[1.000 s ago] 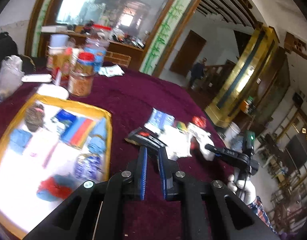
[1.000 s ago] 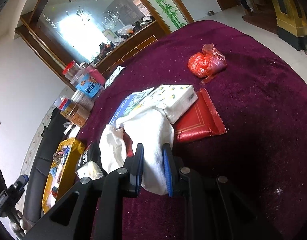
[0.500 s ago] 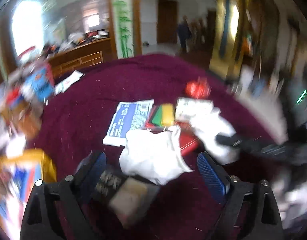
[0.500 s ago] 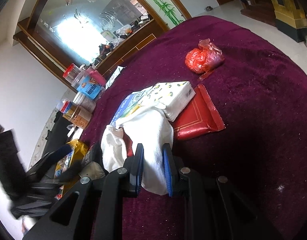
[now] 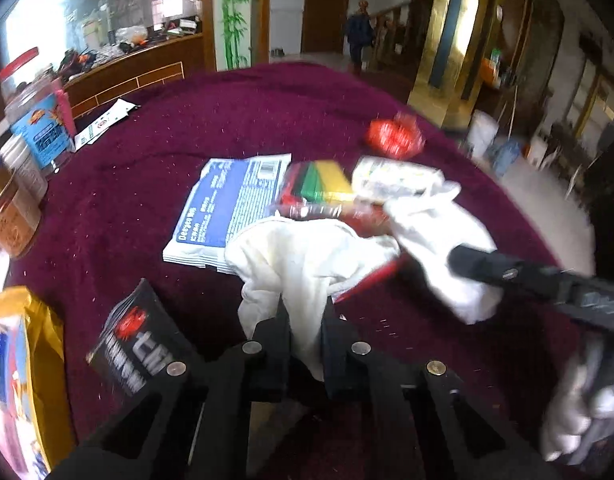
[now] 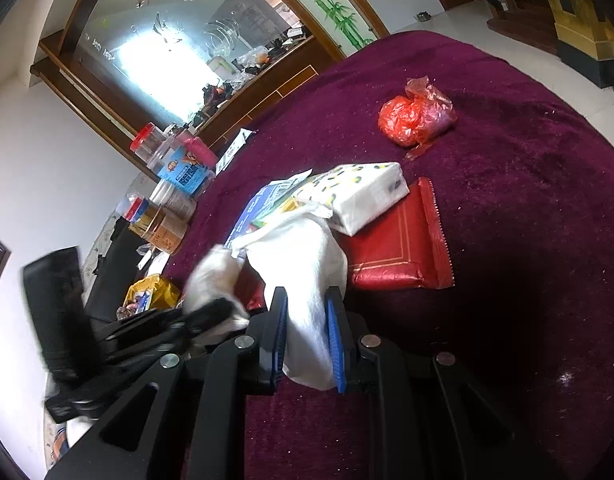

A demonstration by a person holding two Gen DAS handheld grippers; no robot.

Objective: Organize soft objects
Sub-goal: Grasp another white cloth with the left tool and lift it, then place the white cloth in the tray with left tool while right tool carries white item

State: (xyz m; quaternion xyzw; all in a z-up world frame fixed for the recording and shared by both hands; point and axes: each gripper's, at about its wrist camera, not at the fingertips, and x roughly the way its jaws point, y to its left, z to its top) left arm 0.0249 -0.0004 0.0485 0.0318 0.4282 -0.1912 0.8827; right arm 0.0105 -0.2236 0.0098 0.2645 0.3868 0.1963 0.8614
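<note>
Left gripper (image 5: 303, 330): fingers pinched narrow on a fold of the crumpled white cloth (image 5: 307, 256); cloth fills the gap between the 2 fingers.

Right gripper (image 6: 307, 338): fingers narrow, clamped on the other end of the same white cloth (image 6: 303, 264), which hangs through the gap and bulges out below the blue pads.

Cloth lies on the maroon velvet-covered worktop (image 5: 155, 184), draped from 1 pair of fingers to the other.

Beyond the left fingertips: blue-and-white flat printed packet (image 5: 231, 204), touching the cloth's far edge. To its right a green/yellow/red striped pack (image 5: 319, 184), partly under the cloth.

Beyond the right fingertips: white tissue pack with yellow dots (image 6: 363, 196), resting on a flat red foil pouch (image 6: 403, 248). Further out, well apart, a crumpled red plastic bag (image 6: 415, 116).

Left of the left fingers: black printed sachet (image 5: 143, 340), just beside; yellow-rimmed tray (image 5: 31, 344) at the frame edge.

Far left: plastic jars with red lids (image 6: 175, 188), grouped.
</note>
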